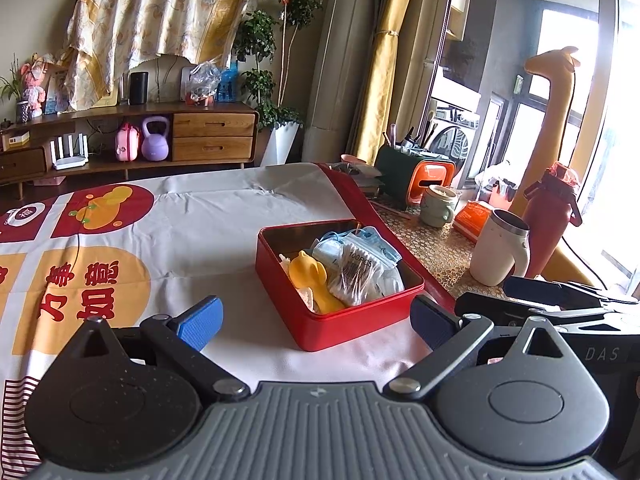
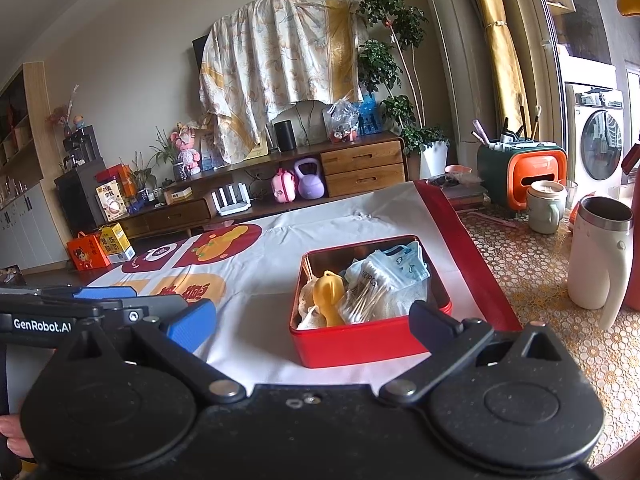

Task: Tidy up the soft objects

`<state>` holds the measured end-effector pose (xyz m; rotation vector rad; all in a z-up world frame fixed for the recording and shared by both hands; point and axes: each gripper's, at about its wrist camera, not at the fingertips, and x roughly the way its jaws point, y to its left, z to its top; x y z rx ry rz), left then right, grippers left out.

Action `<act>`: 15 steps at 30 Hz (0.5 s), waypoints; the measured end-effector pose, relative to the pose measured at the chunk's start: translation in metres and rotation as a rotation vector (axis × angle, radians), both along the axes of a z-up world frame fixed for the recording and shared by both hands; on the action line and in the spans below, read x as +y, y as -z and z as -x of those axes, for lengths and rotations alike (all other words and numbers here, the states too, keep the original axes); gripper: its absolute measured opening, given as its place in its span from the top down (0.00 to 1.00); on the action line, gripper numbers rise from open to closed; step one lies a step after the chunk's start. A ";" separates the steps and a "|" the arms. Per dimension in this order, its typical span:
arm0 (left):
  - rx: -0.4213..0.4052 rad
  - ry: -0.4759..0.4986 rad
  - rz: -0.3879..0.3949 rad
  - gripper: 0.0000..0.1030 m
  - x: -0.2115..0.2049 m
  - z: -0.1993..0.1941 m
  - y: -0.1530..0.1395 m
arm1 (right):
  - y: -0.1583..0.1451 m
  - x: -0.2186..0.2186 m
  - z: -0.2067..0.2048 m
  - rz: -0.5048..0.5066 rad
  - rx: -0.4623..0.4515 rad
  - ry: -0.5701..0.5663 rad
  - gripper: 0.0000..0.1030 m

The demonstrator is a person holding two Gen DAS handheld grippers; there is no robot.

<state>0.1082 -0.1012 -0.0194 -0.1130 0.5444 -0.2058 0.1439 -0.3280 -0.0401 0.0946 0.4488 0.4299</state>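
Note:
A red tin box (image 1: 340,334) sits open on the printed tablecloth (image 1: 224,224). Inside it lie a yellow soft toy (image 1: 314,280), a bag of cotton swabs (image 1: 358,276) and a blue pack of face masks (image 1: 354,242). My left gripper (image 1: 316,312) is open just in front of the box, holding nothing. In the right wrist view the red box (image 2: 360,346) holds the same yellow toy (image 2: 328,298), swab bag (image 2: 370,296) and mask pack (image 2: 402,268). My right gripper (image 2: 312,318) is open before it, empty. The two grippers are side by side.
Right of the cloth, on a patterned mat (image 2: 532,276), stand a white mug (image 2: 600,258), a green mug (image 2: 546,206), a red bottle (image 1: 548,232) and an orange-green organizer (image 2: 524,176). A hand (image 2: 16,436) shows at the lower left.

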 end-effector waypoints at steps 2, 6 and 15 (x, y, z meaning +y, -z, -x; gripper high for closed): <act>0.001 0.000 0.001 0.02 0.000 0.000 0.000 | -0.001 0.001 0.000 0.000 0.000 -0.001 0.00; -0.004 -0.003 -0.001 0.02 0.000 -0.001 -0.001 | 0.000 0.002 0.002 -0.001 0.002 0.001 0.00; 0.001 -0.007 0.003 0.02 0.003 -0.002 0.000 | 0.000 0.005 0.005 0.002 0.003 0.001 0.00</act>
